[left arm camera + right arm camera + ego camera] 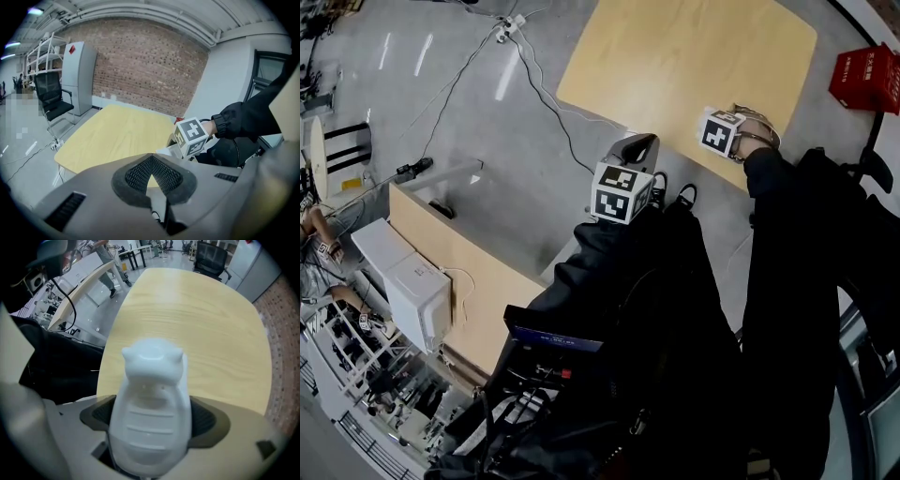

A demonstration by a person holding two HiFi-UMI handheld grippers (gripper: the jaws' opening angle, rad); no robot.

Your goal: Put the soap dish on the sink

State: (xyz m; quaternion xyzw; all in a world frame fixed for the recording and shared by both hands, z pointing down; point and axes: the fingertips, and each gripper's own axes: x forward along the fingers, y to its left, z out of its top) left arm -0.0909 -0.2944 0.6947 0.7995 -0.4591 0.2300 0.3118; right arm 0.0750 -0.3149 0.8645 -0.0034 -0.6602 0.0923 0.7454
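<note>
Open workroom with a grey floor [412, 112], cables [539, 84] trailing across it, and a brick wall [145, 61] at the back. Against that wall, a tall grey cabinet [77, 77], and just in front of it a black office chair [51, 96]. In the middle, a pale wooden worktop [675, 66] with rounded corners. Off to its right on the floor, a red crate [867, 77].

Right tool [151, 423] clamped on the soap dish [152, 380]. Dark ribbed pads [208, 420] pressed to both flanks, jaws parted only by the width of the dish. White and glossy, shaped like a small animal, with two ears at the far end and three raised ribs across the body. Standing lengthwise between the jaws, eared end pointing away from the camera. Carried in the air over the near edge of the worktop, apart from the wood, by a hand in a black sleeve [243, 119].

Left tool [151, 177] with its jaws brought together, ribbed pads meeting in a point and gripping nothing. Held short of the worktop, closer to the body and near the right tool, aimed across the wood toward the brick wall.
</note>
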